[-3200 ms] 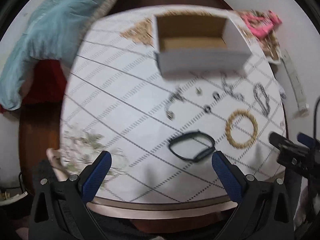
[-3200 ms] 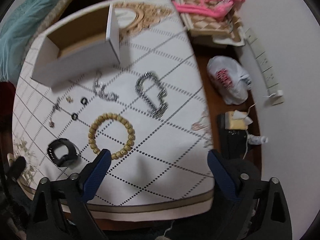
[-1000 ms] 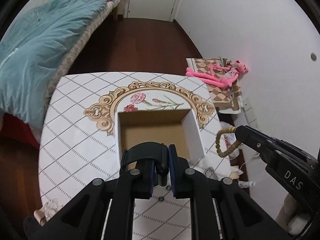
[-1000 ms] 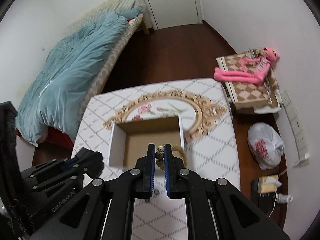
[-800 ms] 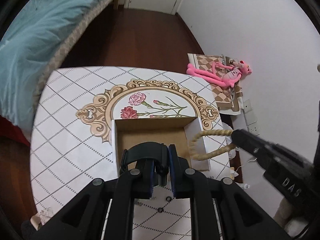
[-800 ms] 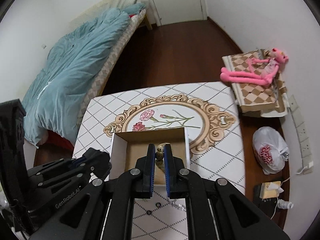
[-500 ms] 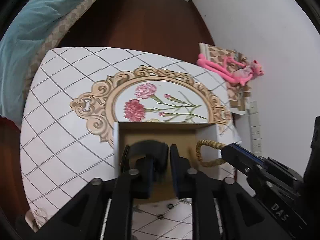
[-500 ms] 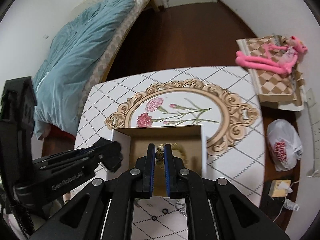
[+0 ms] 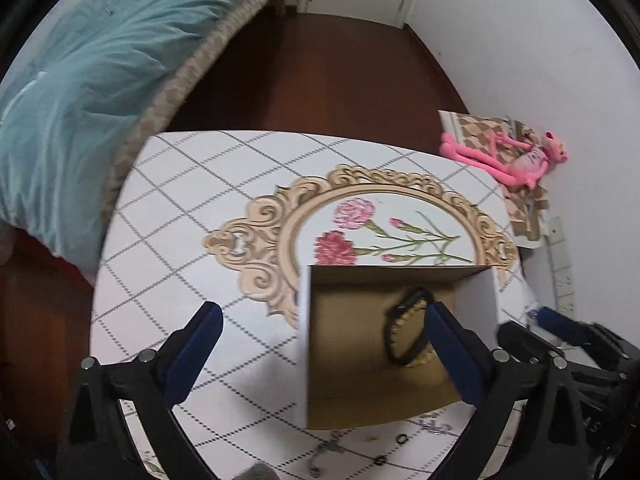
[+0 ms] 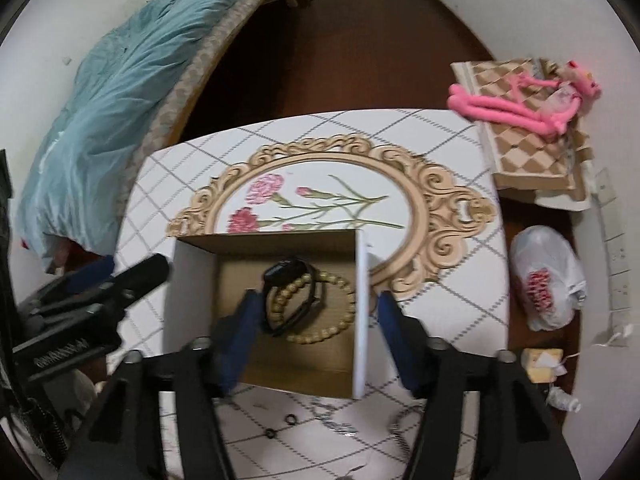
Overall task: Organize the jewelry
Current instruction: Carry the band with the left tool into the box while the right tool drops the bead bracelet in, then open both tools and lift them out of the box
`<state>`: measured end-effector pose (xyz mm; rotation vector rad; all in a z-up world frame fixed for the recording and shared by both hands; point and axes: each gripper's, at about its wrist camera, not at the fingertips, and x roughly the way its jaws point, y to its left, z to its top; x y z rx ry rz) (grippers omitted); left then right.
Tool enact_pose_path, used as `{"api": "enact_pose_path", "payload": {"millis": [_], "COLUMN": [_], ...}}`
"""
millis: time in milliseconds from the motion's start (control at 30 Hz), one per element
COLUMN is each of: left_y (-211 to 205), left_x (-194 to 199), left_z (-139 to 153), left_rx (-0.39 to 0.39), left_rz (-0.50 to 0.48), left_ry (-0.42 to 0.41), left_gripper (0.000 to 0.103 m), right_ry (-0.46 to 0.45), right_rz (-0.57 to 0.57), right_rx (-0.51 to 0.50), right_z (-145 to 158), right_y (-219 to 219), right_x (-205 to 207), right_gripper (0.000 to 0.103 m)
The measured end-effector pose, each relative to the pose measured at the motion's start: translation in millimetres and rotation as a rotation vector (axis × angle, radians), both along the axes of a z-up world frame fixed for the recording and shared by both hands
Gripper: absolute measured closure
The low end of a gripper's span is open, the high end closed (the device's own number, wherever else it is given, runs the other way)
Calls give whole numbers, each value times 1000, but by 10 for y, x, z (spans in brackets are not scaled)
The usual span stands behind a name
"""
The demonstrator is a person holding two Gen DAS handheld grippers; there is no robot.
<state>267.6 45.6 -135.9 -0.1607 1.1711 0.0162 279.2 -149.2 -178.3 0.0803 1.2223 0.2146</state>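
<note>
— Over the table, what does your left camera see?

— My left gripper [image 9: 320,348] is wide open and holds nothing. It hangs over the white table [image 9: 192,216] beside the cardboard box [image 9: 384,392]. The black watch band [image 9: 404,332] lies inside the box, partly on top of some wooden beads. Two tiny black rings [image 9: 401,437] and a small silver piece [image 9: 326,450] sit on the table near the box's front wall.

— And your right camera?

— My right gripper [image 10: 316,332] is open too, with empty fingers [image 10: 240,336], just above the box [image 10: 192,300]. Inside, the black watch band [image 10: 296,292] rests across the wooden bead bracelet [image 10: 320,304]; they touch. My left gripper [image 10: 100,288] sits at the left, outside the box. A pink plush toy [image 10: 516,108] lies off the table.
</note>
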Motion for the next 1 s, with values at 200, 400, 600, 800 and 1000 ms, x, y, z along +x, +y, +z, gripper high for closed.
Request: {"api": "enact_pose_path", "payload": {"millis": [200,400,600,800,1000], "left_y": [13,-3,-28,-89,-165], "left_x": [-135,-261,-343,-432,-642], "left_z": [-79,-143,-91,58,324], "left_rx": [72,113,118,123,142], "left_rz": [22,16,16,16,9], "left_ry": [-20,-24,-42,-65,-123], "left_gripper": [0,0,0,0,0], "right_ry": [-36,-38,-56,-106,-173], "right_rz": [-13,-24,-42,-65,-81], "right_rx": [-157,-183,-200,-208,-213], "right_z": [-131,-235,-221,-42,238], "right_y": [22,44,37,-12,-72], "right_x": [-164,-264,-335,-461,-699], "right_gripper": [10,10,9,9,9]}}
